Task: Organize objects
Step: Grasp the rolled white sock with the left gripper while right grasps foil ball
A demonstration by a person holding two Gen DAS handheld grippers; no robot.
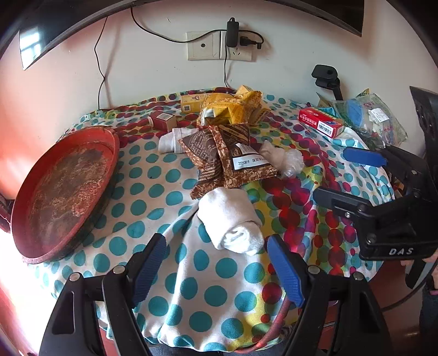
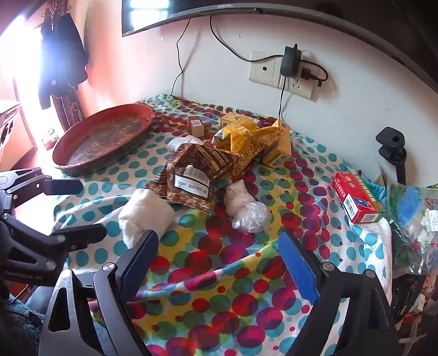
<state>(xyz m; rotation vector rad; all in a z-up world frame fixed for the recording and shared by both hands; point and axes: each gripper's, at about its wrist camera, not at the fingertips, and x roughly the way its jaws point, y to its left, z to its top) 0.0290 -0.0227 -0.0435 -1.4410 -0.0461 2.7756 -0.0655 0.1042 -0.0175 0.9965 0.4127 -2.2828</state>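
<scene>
1. Left gripper (image 1: 216,263): jaws spread wide, nothing between the pads, angled down at the table. The rolled white sock (image 1: 231,219) lay just ahead of the fingertips, apart from both pads, between the lines of the two fingers and nearer the right-hand one.
2. Sock, long axis: ran roughly away from the left gripper, its folded end toward the jaws. Judged that a short forward advance would bring the roll between the pads across its narrow width.
3. Right gripper (image 2: 219,260): jaws likewise released and empty. From its own camera the same sock sat off its left finger, outside the gap; the left gripper was judged the nearer.
4. Red round tray (image 1: 63,191): empty, resting at the left edge of the spotted tablecloth (image 1: 153,189), well apart from the sock; the probable destination.
5. Brown foil packets (image 1: 232,161): heaped just beyond the sock; the white label carried a date stamp that appeared to read "2025", the remainder too small to be sure.
6. Red carton (image 2: 356,200): barcode and Chinese print, not legible.
7. Right gripper body, seen from the left camera: lettered "DAS".
8. Television (image 2: 191,11) above: marked "xiaomi".
</scene>
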